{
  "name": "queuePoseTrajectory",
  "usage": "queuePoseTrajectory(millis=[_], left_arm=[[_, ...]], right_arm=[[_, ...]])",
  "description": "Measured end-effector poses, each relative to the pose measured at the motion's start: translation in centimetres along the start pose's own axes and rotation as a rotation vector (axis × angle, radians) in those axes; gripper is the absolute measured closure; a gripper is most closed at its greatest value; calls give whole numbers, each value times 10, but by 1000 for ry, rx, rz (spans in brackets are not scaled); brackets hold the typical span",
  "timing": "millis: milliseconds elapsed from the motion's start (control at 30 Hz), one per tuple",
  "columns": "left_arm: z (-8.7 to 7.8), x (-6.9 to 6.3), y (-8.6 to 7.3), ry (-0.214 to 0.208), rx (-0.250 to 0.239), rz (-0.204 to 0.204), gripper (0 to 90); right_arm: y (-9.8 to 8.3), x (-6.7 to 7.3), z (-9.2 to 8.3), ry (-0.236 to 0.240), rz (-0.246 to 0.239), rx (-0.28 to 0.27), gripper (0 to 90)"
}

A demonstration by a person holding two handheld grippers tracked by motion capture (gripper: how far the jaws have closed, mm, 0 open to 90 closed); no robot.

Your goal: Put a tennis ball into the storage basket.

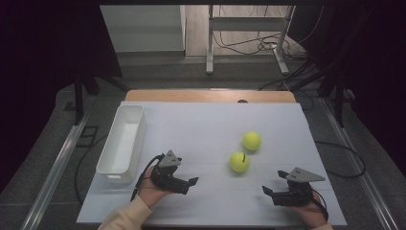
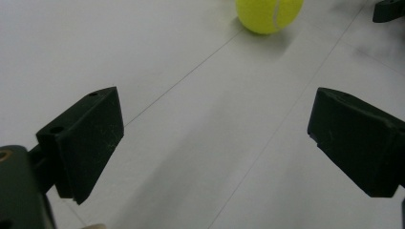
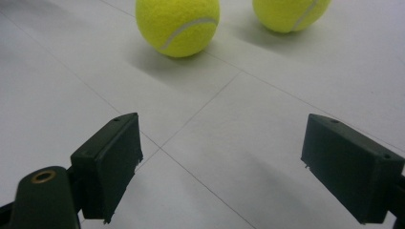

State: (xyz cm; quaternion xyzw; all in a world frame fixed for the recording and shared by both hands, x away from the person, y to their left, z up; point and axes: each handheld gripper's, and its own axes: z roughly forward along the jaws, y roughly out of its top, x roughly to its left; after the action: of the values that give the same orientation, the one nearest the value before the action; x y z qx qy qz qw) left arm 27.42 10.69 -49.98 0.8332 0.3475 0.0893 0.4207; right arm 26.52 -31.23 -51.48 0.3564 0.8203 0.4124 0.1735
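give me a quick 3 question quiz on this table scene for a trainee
1. How many tennis balls lie on the table?
2. True or false: the left hand-held gripper is shut on a ball.
3. Which thing stands at the table's left edge: A) white bin, B) red cup, C) plate?

Key:
1. Two: the near ball and the far ball, both loose on the white table.
2. False; its jaws are open, as are the right hand-held gripper's.
3. A, the white bin.
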Motion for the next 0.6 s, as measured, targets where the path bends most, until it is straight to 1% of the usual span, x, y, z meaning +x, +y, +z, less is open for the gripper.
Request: queuePoseTrajectory(millis=[333, 400, 600], left_arm=[[11, -4, 8, -19, 10, 12, 61], [13, -5, 10, -23, 12, 20, 61], [17, -7, 16, -35, 12, 32, 62]], right_arm=[[1, 1, 0, 3, -2, -10, 145], [1, 1, 0, 2, -8, -3, 146], [2, 1, 0, 2, -9, -5, 146]])
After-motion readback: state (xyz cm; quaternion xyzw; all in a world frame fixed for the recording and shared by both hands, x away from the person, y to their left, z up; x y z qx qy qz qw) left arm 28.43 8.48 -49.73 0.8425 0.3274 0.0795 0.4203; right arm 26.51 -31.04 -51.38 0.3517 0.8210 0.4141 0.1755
